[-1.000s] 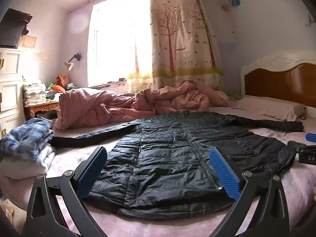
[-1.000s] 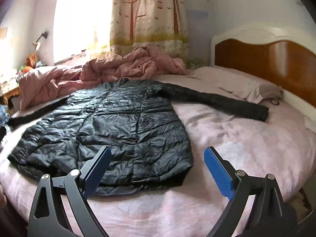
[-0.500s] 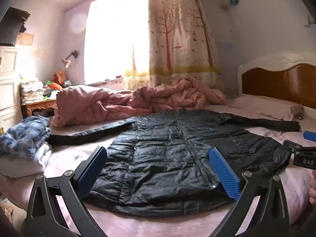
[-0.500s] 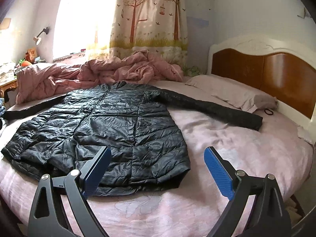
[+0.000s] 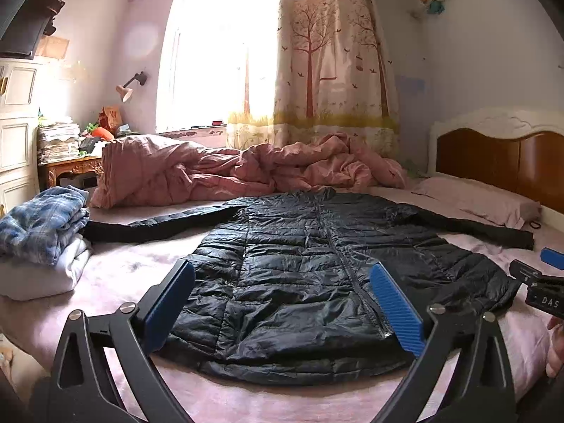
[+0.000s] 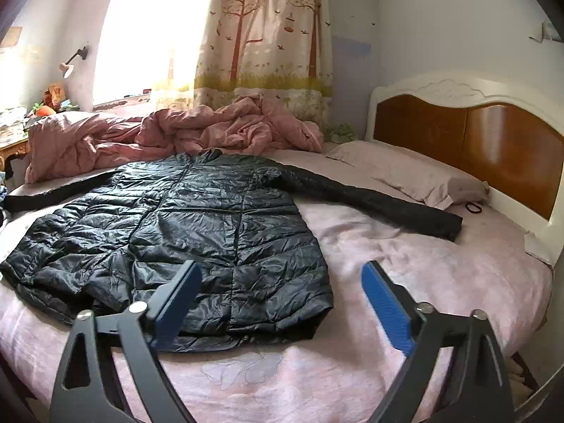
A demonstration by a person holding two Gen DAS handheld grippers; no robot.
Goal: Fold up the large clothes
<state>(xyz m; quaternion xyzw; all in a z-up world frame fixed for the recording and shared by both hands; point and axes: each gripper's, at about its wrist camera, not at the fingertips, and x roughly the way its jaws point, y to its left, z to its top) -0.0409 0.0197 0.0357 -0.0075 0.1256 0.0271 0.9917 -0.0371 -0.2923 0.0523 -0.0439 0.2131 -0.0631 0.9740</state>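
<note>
While the black puffer jacket [image 5: 310, 275] lay flat, sleeves spread, on the bed [image 6: 440, 282], both grippers' jaws stayed wide, views barely shifted.

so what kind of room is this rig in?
A home bedroom, most likely: a bed with a wooden headboard, a pillow, a rumpled pink duvet, and a black puffer jacket laid flat.

Black quilted jacket [image 5: 310, 268] flat on bed, sleeves spread

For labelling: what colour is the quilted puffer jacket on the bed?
Glossy black quilted puffer jacket; right wrist view shows it best.
</note>
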